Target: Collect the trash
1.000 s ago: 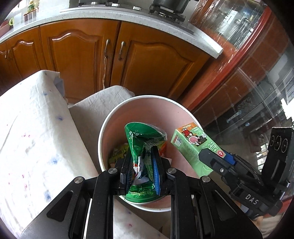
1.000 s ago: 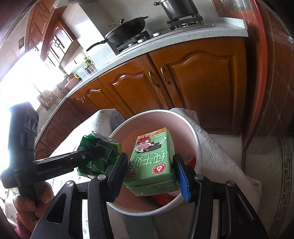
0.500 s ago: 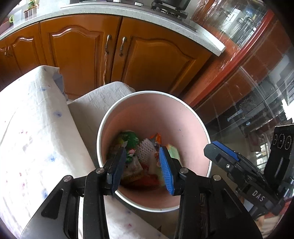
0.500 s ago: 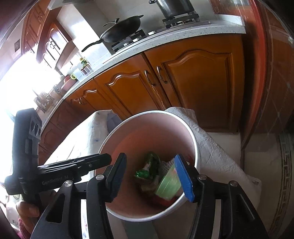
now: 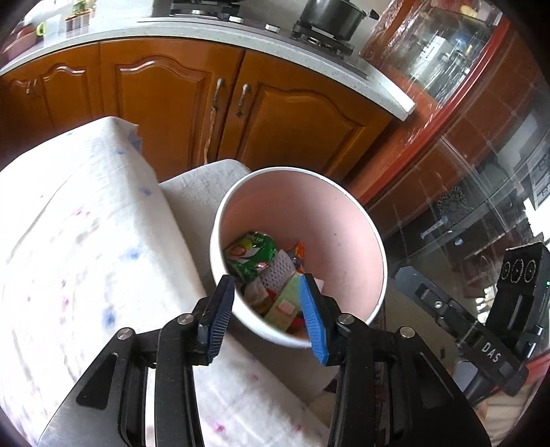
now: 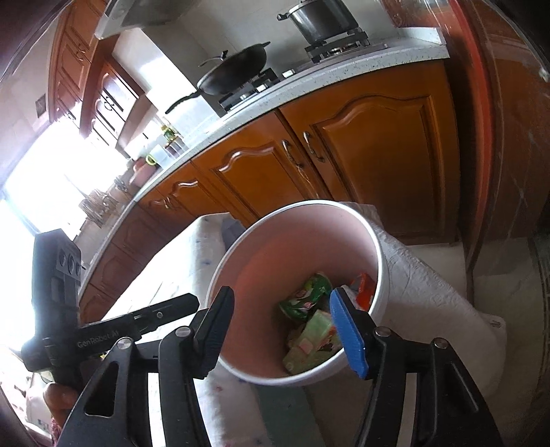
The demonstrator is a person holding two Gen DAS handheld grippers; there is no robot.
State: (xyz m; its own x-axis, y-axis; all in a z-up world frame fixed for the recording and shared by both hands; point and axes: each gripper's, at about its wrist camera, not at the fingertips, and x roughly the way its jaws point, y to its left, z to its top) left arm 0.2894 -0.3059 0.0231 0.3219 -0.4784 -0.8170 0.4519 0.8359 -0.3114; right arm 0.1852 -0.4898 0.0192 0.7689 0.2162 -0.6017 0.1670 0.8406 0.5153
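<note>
A white bin (image 5: 343, 220) with a pink inside stands beside the cloth-covered table (image 5: 68, 240). At its bottom lie a green snack bag (image 5: 249, 256), a green carton (image 5: 285, 304) and other wrappers. My left gripper (image 5: 268, 314) hovers over the bin's near rim, its jaws opening with nothing between the pads. In the right wrist view the bin (image 6: 292, 247) holds the green bag (image 6: 307, 299) and the carton (image 6: 314, 340). My right gripper (image 6: 285, 330) hangs above it, jaws opening and empty. The left gripper (image 6: 161, 313) shows there at the left.
Wooden kitchen cabinets (image 5: 178, 103) run behind the bin under a pale counter (image 5: 206, 31) with a pot (image 5: 330, 17) and a wok (image 6: 237, 72). A glass-fronted red cabinet (image 5: 464, 120) stands to the right. A white cloth-draped seat (image 6: 436, 302) lies by the bin.
Both grippers let go: the green bag dropped from the left one and the green carton from the right one into the bin. Both jaws widened and both grippers drew back from the bin.
</note>
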